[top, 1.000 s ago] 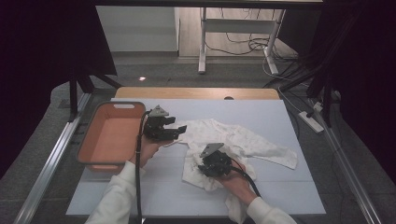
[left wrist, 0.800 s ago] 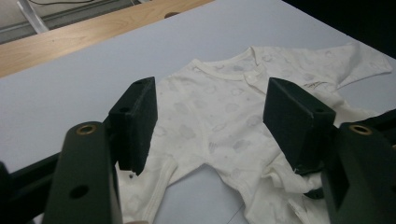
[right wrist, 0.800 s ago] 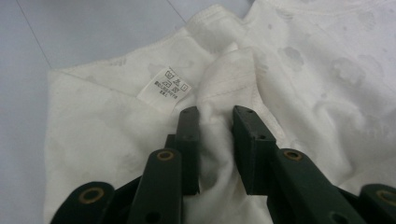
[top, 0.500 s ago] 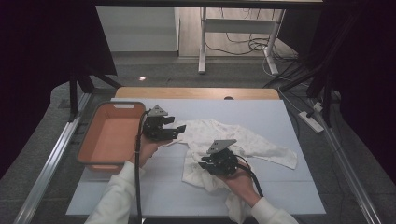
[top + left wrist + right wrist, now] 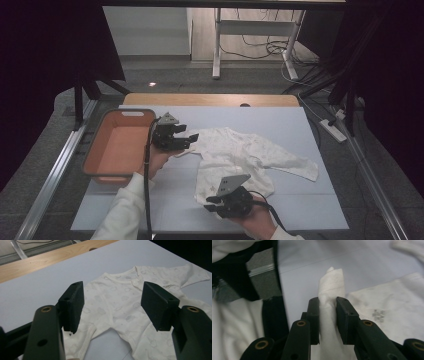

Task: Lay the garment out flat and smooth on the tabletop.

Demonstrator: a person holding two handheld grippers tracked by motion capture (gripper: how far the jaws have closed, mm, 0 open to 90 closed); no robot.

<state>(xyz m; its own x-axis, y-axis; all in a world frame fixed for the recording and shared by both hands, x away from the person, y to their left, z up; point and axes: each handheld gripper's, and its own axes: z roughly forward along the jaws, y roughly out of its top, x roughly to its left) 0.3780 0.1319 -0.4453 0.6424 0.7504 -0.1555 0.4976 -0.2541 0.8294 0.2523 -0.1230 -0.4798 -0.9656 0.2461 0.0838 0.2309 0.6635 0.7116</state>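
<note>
A white baby garment (image 5: 245,150) lies spread on the pale blue table (image 5: 280,120), one sleeve reaching to the right. My left gripper (image 5: 189,141) hovers at the garment's left side with its jaws wide apart. In the left gripper view the garment's chest (image 5: 117,302) shows beyond the left gripper (image 5: 112,291), with no cloth pinched. My right gripper (image 5: 210,204) is near the table's front edge and points left. Its jaws have just been closing. In the right gripper view the right gripper (image 5: 328,301) is shut on a bunched fold of white cloth (image 5: 332,282).
An orange tray (image 5: 115,150) stands on the left part of the table, beside my left hand. A wooden strip (image 5: 210,99) runs along the table's far edge. Cables trail from both grippers toward the person's white sleeves.
My right gripper has moved toward the table's near edge, drawing the garment's lower part with it. The left gripper has stayed in place.
</note>
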